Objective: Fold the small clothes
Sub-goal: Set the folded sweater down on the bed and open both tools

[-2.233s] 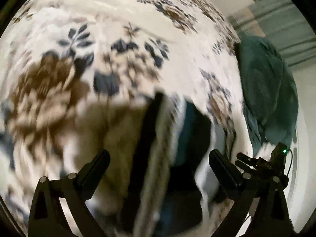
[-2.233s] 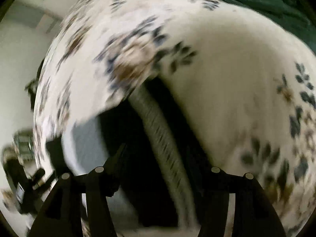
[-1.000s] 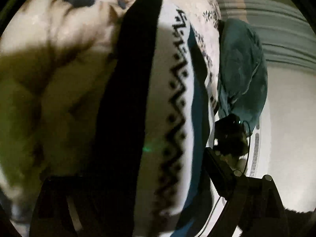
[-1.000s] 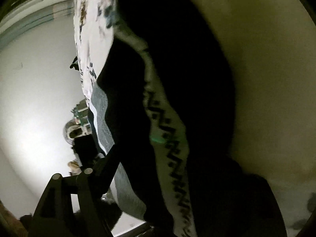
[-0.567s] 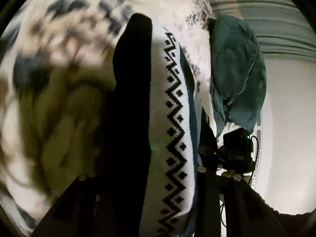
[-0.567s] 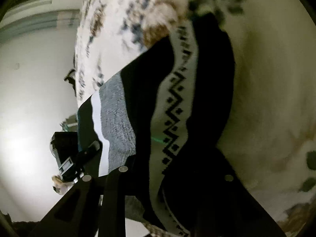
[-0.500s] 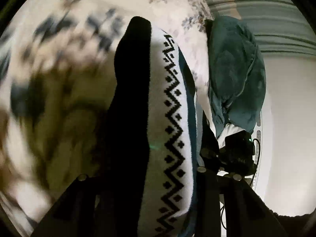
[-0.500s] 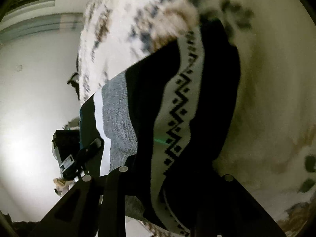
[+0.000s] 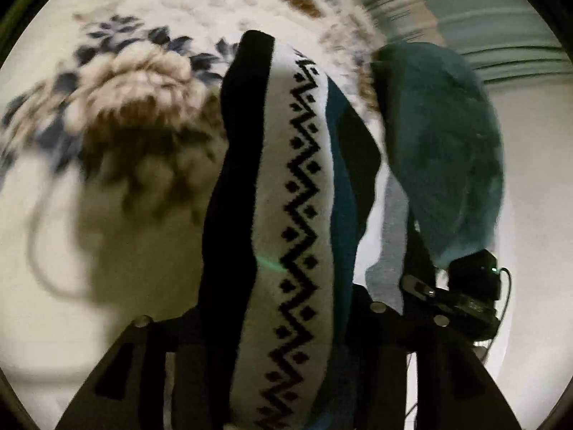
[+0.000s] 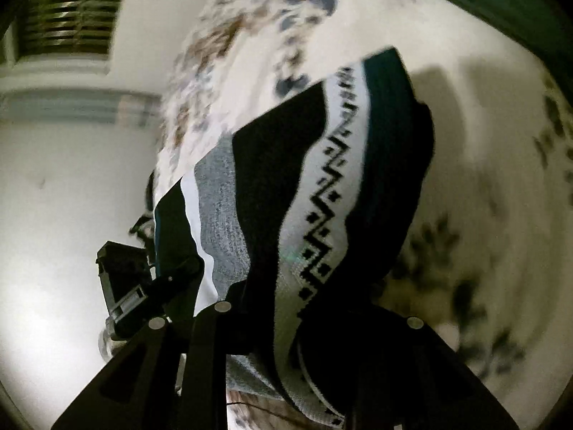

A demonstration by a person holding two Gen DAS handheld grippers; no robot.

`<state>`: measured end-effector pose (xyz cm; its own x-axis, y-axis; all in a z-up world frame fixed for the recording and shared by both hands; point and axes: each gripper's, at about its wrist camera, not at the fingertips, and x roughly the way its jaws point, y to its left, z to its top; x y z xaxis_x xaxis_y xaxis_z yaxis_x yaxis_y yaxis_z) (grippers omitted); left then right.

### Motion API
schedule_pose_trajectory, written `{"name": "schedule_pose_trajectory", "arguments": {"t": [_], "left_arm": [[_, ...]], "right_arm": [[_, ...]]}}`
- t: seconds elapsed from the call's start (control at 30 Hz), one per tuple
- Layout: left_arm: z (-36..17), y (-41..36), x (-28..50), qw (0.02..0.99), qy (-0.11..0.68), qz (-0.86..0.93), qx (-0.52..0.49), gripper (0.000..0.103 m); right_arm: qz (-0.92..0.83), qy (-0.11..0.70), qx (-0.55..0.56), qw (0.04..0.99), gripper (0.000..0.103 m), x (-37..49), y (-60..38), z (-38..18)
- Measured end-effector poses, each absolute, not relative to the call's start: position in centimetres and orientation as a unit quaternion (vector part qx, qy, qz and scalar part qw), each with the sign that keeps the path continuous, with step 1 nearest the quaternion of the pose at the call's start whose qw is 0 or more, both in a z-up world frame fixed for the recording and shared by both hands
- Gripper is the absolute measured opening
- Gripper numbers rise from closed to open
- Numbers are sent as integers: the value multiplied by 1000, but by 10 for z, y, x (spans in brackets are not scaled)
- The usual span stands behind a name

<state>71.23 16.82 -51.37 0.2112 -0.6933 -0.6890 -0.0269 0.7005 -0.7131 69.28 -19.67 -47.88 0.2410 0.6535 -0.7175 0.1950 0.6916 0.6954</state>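
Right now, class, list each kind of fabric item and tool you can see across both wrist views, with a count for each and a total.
Patterned knit garment: 1
Teal blanket: 1
Floral bedspread: 1
Hand-held grippers: 2, left hand-held gripper and right hand-held gripper
Total: 5

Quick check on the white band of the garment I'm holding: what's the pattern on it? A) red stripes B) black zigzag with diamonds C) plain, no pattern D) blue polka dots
B: the white band of the garment carries a black zigzag with small diamonds, seen from both wrist views.
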Motion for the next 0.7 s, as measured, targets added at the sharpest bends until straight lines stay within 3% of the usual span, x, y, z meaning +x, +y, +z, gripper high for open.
{"name": "schedule_pose_trajectory", "arguments": {"t": [0.07, 0.13, 0.17, 0.2, 0.27, 0.33, 0.47, 0.6, 0.63, 0.7], "left_arm": [[-531, 165, 734, 708, 610, -204, -291, 46], [-538, 157, 740, 711, 619, -195, -270, 57], [-534, 155, 739, 719, 614, -195, -260, 65], [-531, 153, 737, 726, 610, -194, -252, 67], [-520, 153, 728, 741, 602, -186, -232, 72], [-505, 156, 717, 761, 586, -174, -217, 87], [-481, 161, 682, 795, 556, -152, -189, 90], [-510, 155, 652, 795, 581, -120, -129, 91], [-522, 159, 650, 786, 590, -118, -144, 100], [-536, 171, 648, 773, 597, -120, -179, 103]], "right_arm": [[127, 610, 345, 702, 33, 709, -197, -488], [103, 617, 310, 716, 49, 715, -193, -488], [96, 617, 293, 724, 63, 713, -192, -486], [94, 615, 283, 730, 71, 709, -193, -483], [86, 605, 247, 752, 79, 696, -191, -474], [77, 593, 215, 773, 81, 678, -184, -471], [57, 570, 174, 801, 87, 643, -180, -461], [3, 584, 106, 805, 88, 630, -179, -480], [-22, 594, 87, 800, 88, 628, -182, -490], [-57, 608, 77, 788, 87, 624, -199, -506]]}}
